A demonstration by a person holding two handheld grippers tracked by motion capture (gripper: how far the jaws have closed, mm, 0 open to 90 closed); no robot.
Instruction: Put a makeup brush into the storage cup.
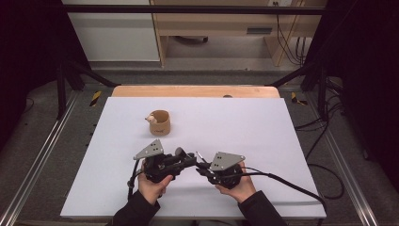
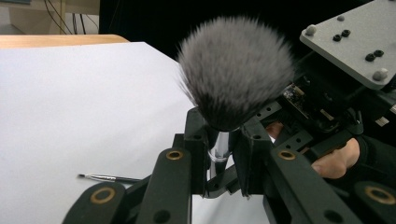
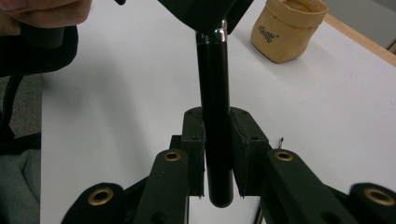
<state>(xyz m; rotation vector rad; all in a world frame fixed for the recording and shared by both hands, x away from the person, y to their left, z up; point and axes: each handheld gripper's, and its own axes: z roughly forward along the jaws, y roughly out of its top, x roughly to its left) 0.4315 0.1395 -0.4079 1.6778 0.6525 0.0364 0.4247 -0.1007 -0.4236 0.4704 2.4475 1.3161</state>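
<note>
A white sheet covers the surface almost to its edges; a strip of pale wood shows along the far side, in the upper middle of the high view. Around it the floor is grey carpet, with metal rails running down both sides of the frame, black frame legs at the upper corners and loose black cables at the right. Behind, at the top, stand light wooden furniture and a white panel.

Low in the centre of the high view the two hands meet. The left tongs are closed on the silver ferrule of a makeup brush, its grey-white bristle head fanning out above the jaws in the left gripper view. The right tongs are clamped on the same brush's black handle, seen upright between the jaws in the right gripper view. The brush thus spans the gap between both tongs, above the sheet.

A tan fabric cup stands upper left of centre on the sheet, well apart from the hands. A thin fine brush lies flat on the sheet near the left tongs.
</note>
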